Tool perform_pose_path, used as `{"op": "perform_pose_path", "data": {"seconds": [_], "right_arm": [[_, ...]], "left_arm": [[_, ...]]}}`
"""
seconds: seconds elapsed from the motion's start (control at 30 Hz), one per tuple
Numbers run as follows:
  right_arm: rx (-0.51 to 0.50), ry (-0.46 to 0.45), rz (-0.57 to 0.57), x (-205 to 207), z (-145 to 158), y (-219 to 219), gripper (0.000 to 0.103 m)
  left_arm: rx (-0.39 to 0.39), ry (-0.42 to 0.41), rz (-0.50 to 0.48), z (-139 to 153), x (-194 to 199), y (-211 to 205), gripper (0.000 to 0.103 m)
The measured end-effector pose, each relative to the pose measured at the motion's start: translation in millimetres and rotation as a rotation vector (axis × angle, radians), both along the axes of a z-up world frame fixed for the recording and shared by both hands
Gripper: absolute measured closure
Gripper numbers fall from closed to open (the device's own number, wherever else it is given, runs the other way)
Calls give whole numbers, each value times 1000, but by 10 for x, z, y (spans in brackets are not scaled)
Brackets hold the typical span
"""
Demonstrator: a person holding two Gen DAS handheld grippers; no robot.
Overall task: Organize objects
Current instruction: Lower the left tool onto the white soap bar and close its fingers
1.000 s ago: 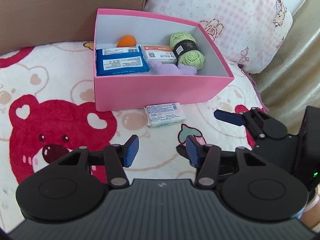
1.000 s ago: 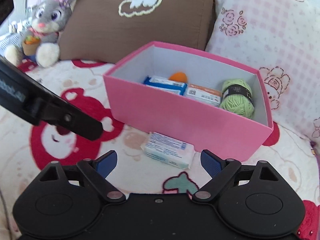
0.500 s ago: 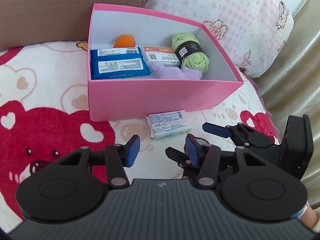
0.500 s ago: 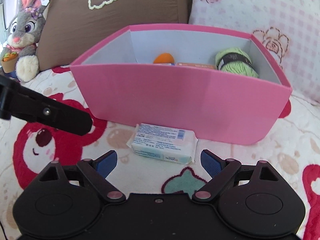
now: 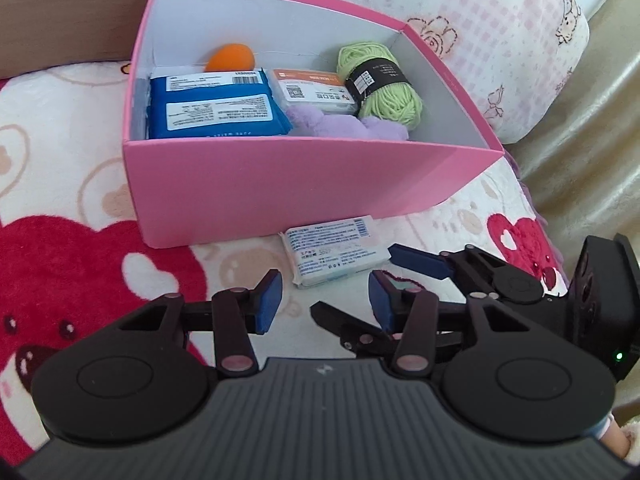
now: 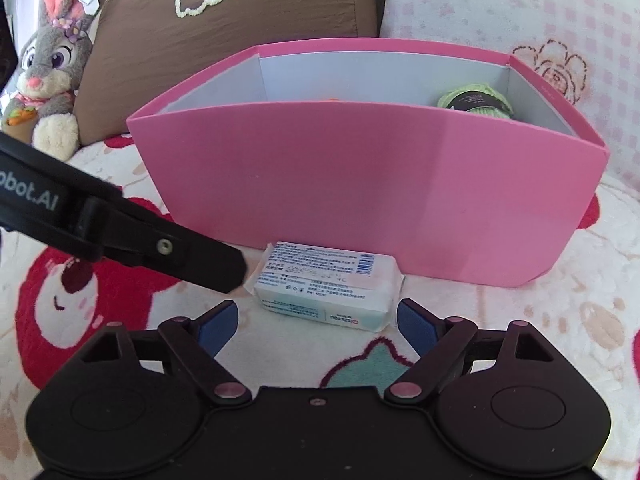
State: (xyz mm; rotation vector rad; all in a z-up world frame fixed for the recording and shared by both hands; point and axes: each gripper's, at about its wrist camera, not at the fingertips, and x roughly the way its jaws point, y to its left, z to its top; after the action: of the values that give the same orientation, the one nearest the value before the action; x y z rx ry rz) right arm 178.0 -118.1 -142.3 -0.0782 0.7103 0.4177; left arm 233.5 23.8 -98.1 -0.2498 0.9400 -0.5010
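Your two tools sit lower and nearer the bed blanket than a second ago, and the pink box fills more of both views; from the right wrist its front wall now hides nearly all its contents. Nothing in or around the box has shifted. Your left tool hovers over the blanket with nothing between its blue pads, jaws narrow and closing. Your right tool has rolled level and stands wide, its jaws closing, with the near edge of the white wipes packet just ahead of the gap between its pads and neither pad pressing on it. The packet lies flat on the blanket just in front of the box's front wall. Inside the box, left to right: two blue wipes packs with an orange ball behind them, an orange-and-white packet, a purple plush against the front wall, a green yarn ball. A brown pillow and a rabbit plush sit behind
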Motion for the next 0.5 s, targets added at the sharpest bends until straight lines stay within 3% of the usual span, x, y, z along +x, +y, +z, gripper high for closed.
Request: {"op": "perform_pose_path", "data": {"seconds": [0.2, 0.33, 0.5], "right_arm": [[-22, 44, -10, 76, -41, 23, 19], [-17, 53, -19, 99, -47, -23, 23], [34, 69, -41, 129, -109, -116, 24]], "left_arm": [[43, 32, 8, -65, 129, 37, 58], [14, 68, 23, -151, 159, 86, 58], [0, 26, 24, -151, 169, 96, 58]]}}
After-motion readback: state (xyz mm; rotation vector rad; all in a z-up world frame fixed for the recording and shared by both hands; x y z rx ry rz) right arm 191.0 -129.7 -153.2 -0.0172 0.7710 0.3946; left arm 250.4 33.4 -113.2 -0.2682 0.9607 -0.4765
